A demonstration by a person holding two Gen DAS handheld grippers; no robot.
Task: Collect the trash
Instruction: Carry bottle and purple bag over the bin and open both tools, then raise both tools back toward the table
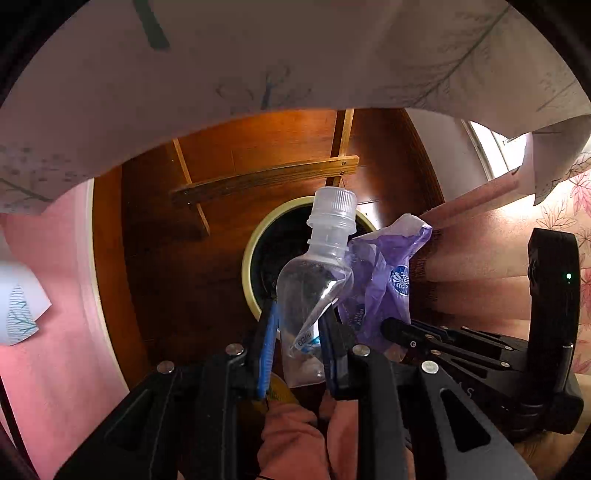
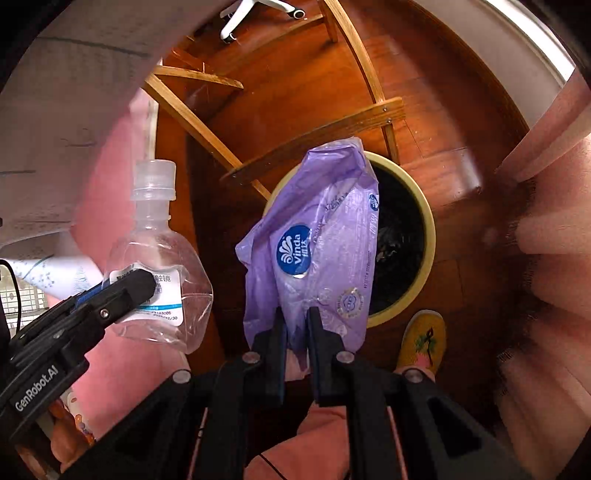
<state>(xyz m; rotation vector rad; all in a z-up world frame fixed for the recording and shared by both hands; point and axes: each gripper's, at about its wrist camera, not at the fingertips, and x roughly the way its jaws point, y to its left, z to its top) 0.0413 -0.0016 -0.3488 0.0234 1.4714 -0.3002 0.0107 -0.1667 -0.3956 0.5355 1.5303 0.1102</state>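
My left gripper (image 1: 297, 325) is shut on a crushed clear plastic bottle (image 1: 314, 280) with a white cap, held cap-up above the floor. The bottle also shows in the right wrist view (image 2: 155, 258), with the left gripper (image 2: 122, 291) clamped on it. My right gripper (image 2: 295, 325) is shut on an empty purple Vinda tissue wrapper (image 2: 317, 251), which hangs over the left part of the trash bin's opening. The wrapper shows in the left wrist view (image 1: 384, 280) too. The round trash bin (image 2: 424, 206) has a cream rim and a dark liner, and stands on the wooden floor below both grippers (image 1: 255, 236).
A wooden table frame (image 2: 317, 129) stands just behind the bin. A patterned tablecloth (image 1: 258, 55) hangs overhead. Pink bedding (image 2: 546, 240) lies at right and pink fabric (image 1: 55, 295) at left. A yellow slipper (image 2: 424, 339) is on the floor near the bin. An office chair base (image 2: 255, 14) is farther back.
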